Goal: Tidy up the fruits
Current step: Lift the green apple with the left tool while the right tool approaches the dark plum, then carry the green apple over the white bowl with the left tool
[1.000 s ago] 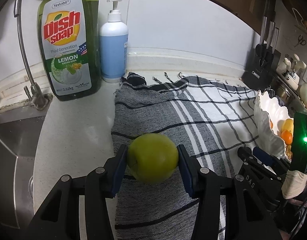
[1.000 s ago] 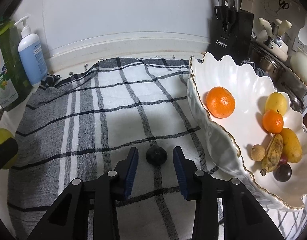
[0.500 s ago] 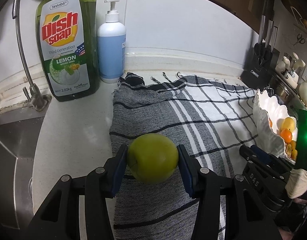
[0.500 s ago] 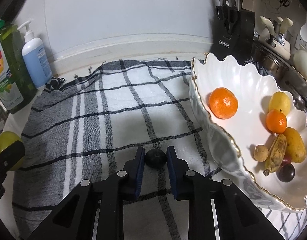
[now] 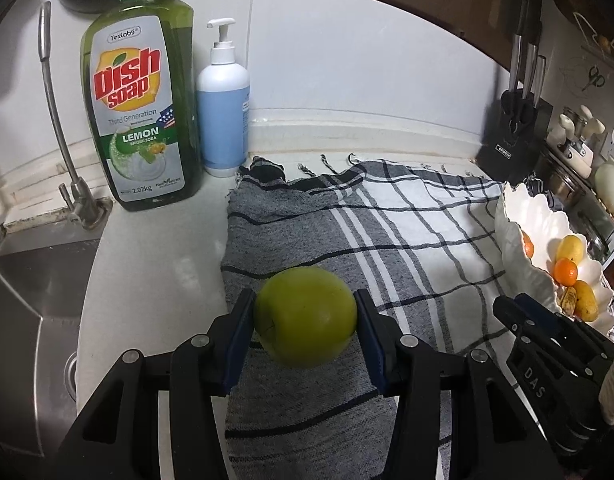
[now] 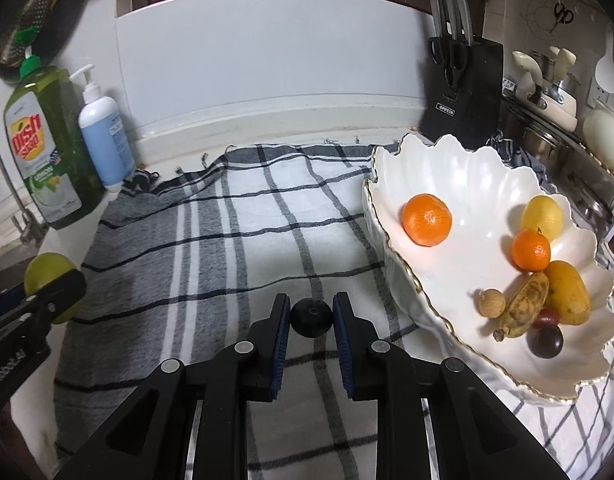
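Both hands are loaded: the left gripper [image 5: 305, 316] is clamped on a green apple [image 5: 305, 316] over the checked cloth's [image 6: 235, 216] grey end, and the right gripper [image 6: 310, 312] pinches a small dark fruit [image 6: 310, 317]. The white scalloped bowl [image 6: 459, 176] sits just right of the right one, so I'd guess that hand drops first.

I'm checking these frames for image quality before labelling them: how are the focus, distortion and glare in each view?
Left wrist view: sharp on the green apple and the dish soap bottle; fisheye bends the counter edge, corners go black. Right wrist view: sharp too, a soft glare patch on the white scalloped bowl near the mandarin; the small dark fruit shows little surface detail.
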